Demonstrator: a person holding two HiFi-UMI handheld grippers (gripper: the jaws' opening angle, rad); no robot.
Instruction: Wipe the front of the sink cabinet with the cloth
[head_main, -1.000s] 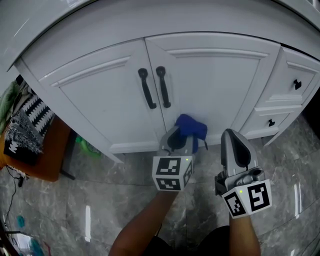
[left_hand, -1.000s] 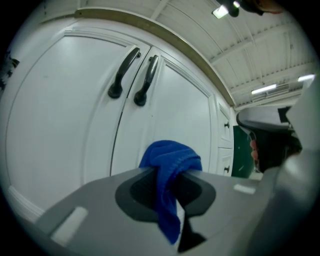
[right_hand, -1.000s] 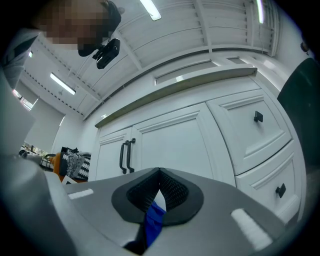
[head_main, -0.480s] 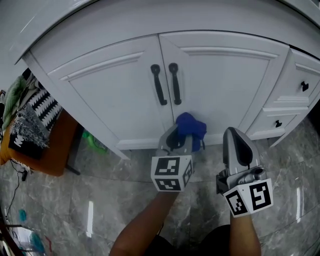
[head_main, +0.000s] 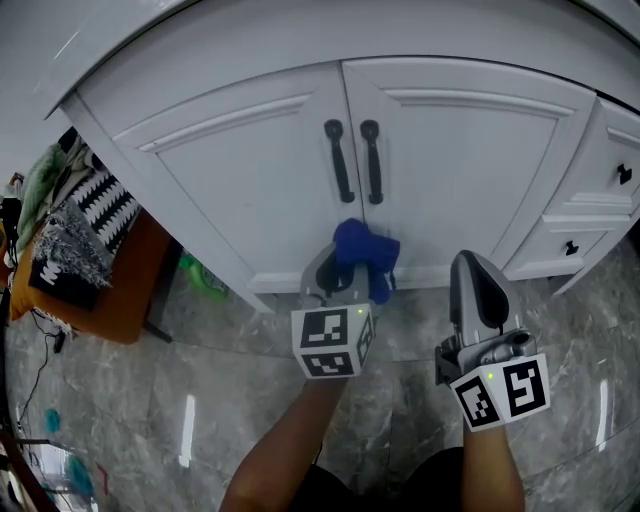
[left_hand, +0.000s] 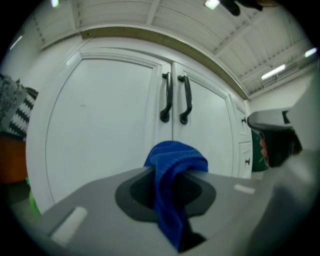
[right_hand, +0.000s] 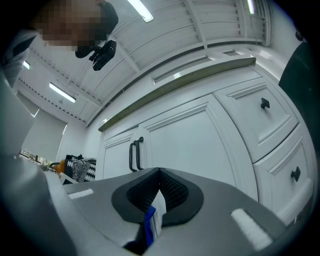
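Left tongs (head_main: 343, 270): closed on the blue cloth (left_hand: 173, 162), which is pinched between the pads and bunched up above the tips.
Cloth position: held in front of the lower part of the sink cabinet (head_main: 240, 180), below the two black handles (head_main: 340, 160) and close to the seam between the doors; whether the door is touched cannot be told.
Right tongs (right_hand: 159, 192): drawn together, with a thin white and blue strip (right_hand: 155, 220) caught in the seam between the pads.
Right tongs position: held beside the left ones, lower and to the right, pointed at the foot of the right door (head_main: 470, 150).
Cabinet front: two white panelled doors are shut, and two drawers (head_main: 610, 190) with small black knobs are seen at the right.
Floor (head_main: 140, 400): grey marbled tiles are seen under both forearms.
Left edge: black and white patterned fabric (head_main: 75, 235) is piled on an orange surface beside the cabinet, and something green (head_main: 200, 280) lies at the cabinet's foot.
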